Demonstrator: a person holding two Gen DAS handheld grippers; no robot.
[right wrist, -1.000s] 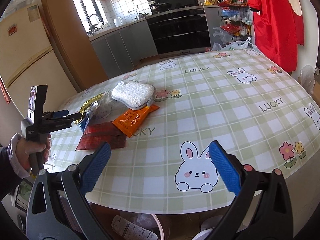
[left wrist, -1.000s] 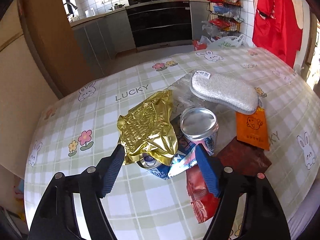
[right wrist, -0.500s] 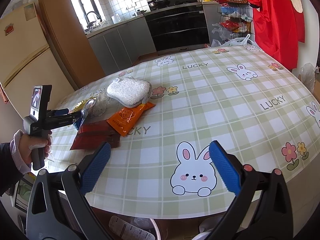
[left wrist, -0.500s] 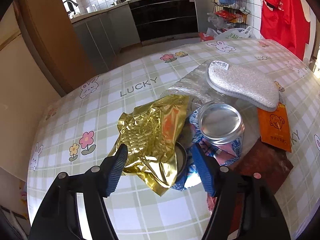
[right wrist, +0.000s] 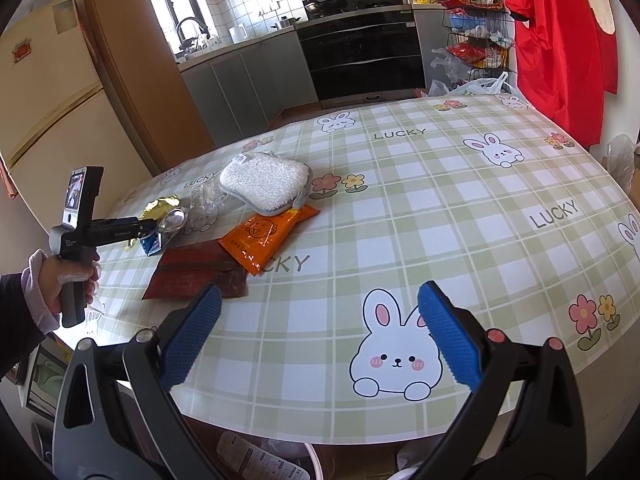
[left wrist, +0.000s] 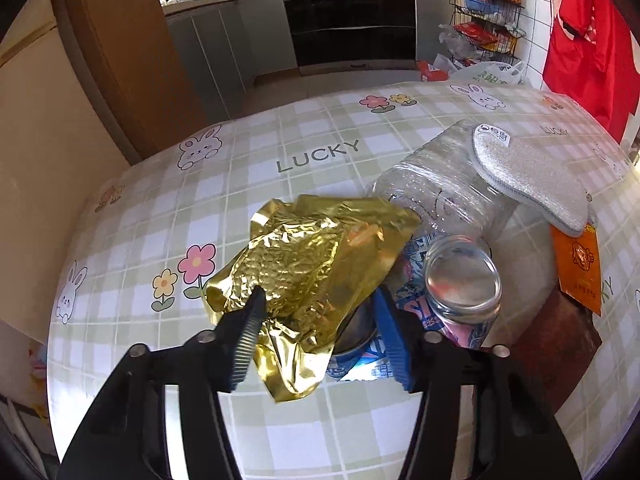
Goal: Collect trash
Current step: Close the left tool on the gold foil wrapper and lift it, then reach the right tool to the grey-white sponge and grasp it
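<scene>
wrist views, close versus far, shared table (right wrist: 400, 208)

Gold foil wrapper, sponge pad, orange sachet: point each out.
gold foil wrapper (left wrist: 304, 264), left wrist view, crinkled middle of the foil
sponge pad (right wrist: 264, 179), right wrist view, centre of its top face
orange sachet (right wrist: 266, 238), right wrist view, printed front

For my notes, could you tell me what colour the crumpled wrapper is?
Shiny gold wrapper; clearest in left wrist view.

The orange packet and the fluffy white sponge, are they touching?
Touching. In the right wrist view the white sponge lies on the far end of the orange packet, with no tablecloth between them.
</scene>
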